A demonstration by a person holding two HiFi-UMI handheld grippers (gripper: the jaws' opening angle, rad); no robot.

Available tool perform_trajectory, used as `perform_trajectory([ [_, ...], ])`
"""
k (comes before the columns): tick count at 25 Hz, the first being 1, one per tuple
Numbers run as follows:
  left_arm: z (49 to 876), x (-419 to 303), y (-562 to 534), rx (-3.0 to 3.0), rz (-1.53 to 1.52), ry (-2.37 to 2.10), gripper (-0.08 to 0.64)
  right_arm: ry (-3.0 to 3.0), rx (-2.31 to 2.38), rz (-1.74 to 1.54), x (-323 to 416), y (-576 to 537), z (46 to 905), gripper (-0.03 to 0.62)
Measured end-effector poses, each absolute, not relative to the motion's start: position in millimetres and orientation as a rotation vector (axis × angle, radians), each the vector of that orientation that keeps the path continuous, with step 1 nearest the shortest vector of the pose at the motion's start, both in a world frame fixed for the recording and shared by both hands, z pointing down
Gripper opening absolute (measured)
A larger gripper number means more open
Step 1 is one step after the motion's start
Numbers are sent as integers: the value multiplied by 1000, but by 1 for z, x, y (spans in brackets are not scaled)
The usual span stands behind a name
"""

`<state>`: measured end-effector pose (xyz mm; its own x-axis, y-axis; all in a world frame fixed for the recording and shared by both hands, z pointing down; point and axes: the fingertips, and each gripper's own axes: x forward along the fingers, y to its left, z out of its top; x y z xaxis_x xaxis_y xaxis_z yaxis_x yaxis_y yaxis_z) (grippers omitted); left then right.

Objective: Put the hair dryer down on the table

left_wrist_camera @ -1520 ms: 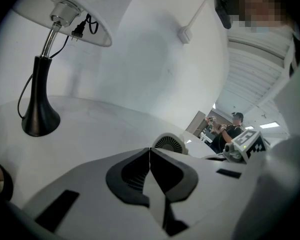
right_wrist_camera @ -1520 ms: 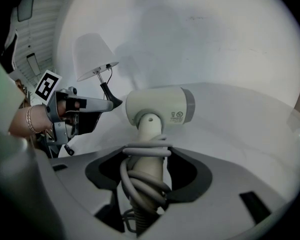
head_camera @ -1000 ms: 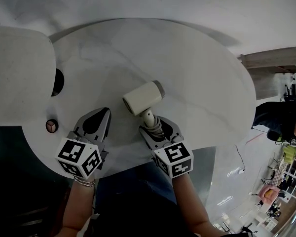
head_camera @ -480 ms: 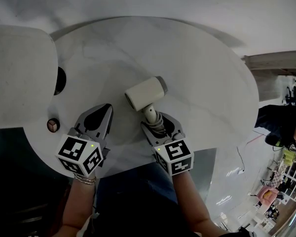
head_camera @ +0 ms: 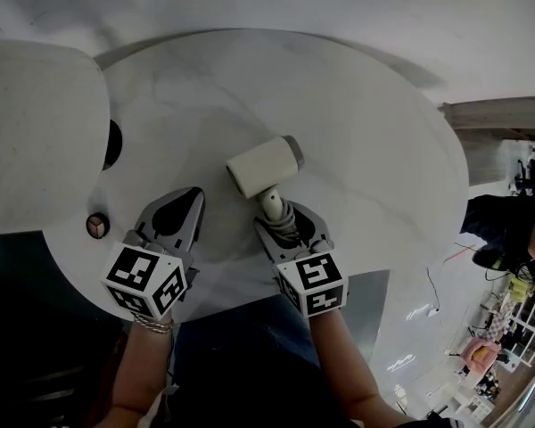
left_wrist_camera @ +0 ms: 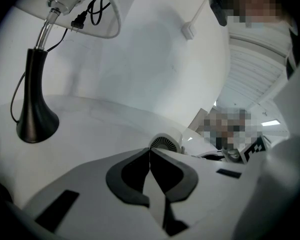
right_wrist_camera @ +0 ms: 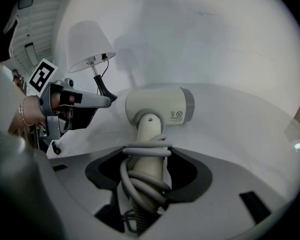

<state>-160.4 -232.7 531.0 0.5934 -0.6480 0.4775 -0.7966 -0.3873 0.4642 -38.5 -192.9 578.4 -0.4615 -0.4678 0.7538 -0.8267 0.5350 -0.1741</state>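
Right gripper (head_camera: 285, 222) first: from the head view its jaws are clamped on the handle of the cream plastic hair dryer with the grey end cap (head_camera: 264, 168), right over the grey cord wound round that handle. The barrel sits out in front of the gripper, low over the round white marble-look table (head_camera: 366, 123), about mid-table on the near side. Can't tell from up here whether it's actually touching. The left gripper (head_camera: 190, 204) hovers just beside it, jaws together, nothing in them. A big white lampshade (head_camera: 36, 141) fills the left side.

In the left gripper view the jaws are closed tip to tip. Just past them you can see the dryer's round rear grille, and the lamp's black flared base (left_wrist_camera: 35, 114) stands further off on the table.

The right gripper view is the good one: smooth cream barrel lying crosswise, small printed label near the grey cap, handle running back between the jaws, cord loops bunched under the pads.

My guess on handling: light, stiff shell, a bit slippery, front-heavy. The handle is the right place to hold it, and the cord helps the grip. The round barrel might roll a little once it's let go.
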Motion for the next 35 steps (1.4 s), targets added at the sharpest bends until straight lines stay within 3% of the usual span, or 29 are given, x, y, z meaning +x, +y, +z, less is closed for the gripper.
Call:
perform_trajectory([
  [35, 526, -149, -225, 2223, 330, -1093, 17, -2076, 1048, 685, -43, -192, 587, 269],
])
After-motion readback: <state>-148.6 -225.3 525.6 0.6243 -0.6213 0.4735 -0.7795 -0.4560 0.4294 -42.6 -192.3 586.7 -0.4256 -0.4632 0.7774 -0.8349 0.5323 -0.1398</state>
